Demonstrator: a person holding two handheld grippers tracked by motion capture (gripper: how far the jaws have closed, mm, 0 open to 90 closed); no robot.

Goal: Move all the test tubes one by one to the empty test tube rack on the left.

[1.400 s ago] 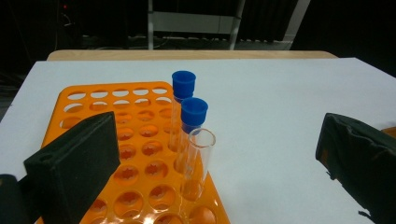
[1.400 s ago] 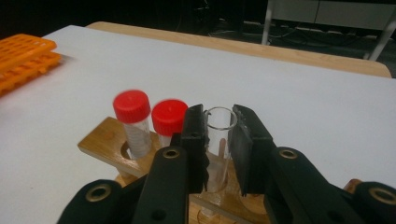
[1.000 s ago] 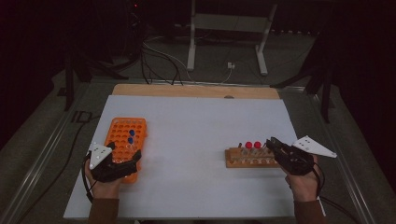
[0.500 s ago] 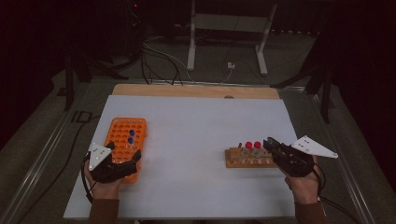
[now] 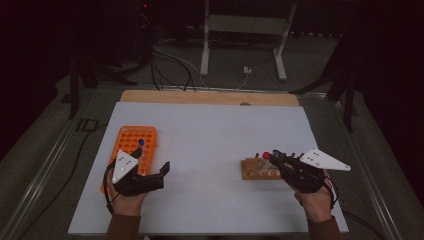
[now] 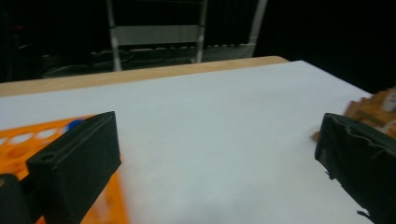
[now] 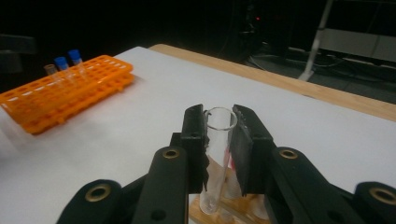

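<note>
My right gripper [image 7: 218, 122] is shut on a clear, uncapped glass test tube [image 7: 215, 158], which stands upright between the jaws. The tube's lower end hangs just over the wooden rack [image 7: 243, 205]; I cannot tell whether it is free of its hole. In the high view, the right gripper [image 5: 276, 158] is at the wooden rack [image 5: 252, 172], beside a red-capped tube [image 5: 266, 155]. My left gripper [image 5: 151, 160] is open and holds nothing, just right of the orange rack [image 5: 135, 140]. Its jaws [image 6: 217, 135] stand wide apart over the white sheet.
The orange rack [image 7: 65, 91] holds blue-capped tubes [image 7: 61, 62] at its far end. The white sheet [image 5: 215, 135] covers the table, with a wooden strip [image 5: 210, 97] along the far edge. Cables and a metal stand [image 5: 245, 30] lie on the floor beyond.
My left gripper has moved right, off the orange rack's near end, and risen a little. My right gripper has shifted slightly left and up over the wooden rack, still shut on the tube.
</note>
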